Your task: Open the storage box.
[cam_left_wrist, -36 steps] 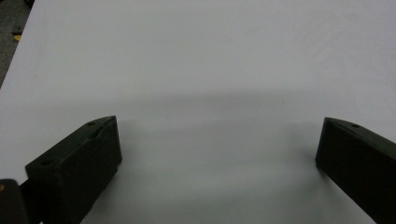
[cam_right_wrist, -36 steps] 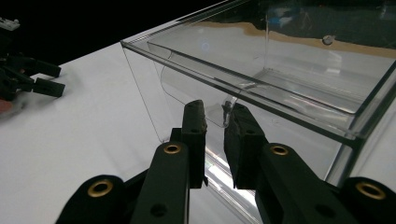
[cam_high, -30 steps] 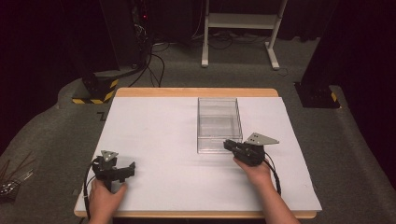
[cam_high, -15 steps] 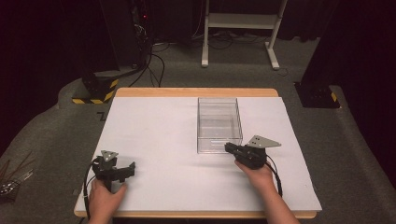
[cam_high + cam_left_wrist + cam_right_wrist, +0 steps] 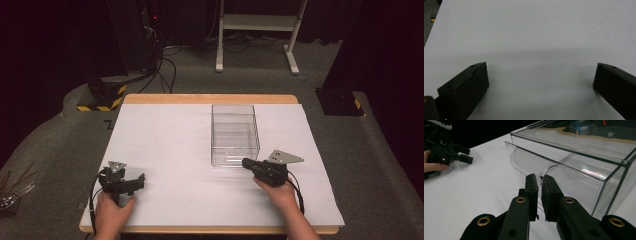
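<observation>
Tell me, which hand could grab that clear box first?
Probably the right: its tongs sit nearly shut beside the clear plastic box at its near corner. The left tongs, open, rest far off across the white tabletop.

- Wooden-edged table with white top sheet (image 5: 165,145): landmark, centre of high view.
- Grey carpeted floor (image 5: 60,150): surrounds the table.
- Black-and-yellow striped block (image 5: 102,95): beyond the table's far-left corner.
- White metal stand frame (image 5: 257,30): well beyond the table's far edge.
- Black cables (image 5: 165,65): on floor, beyond the table.
</observation>
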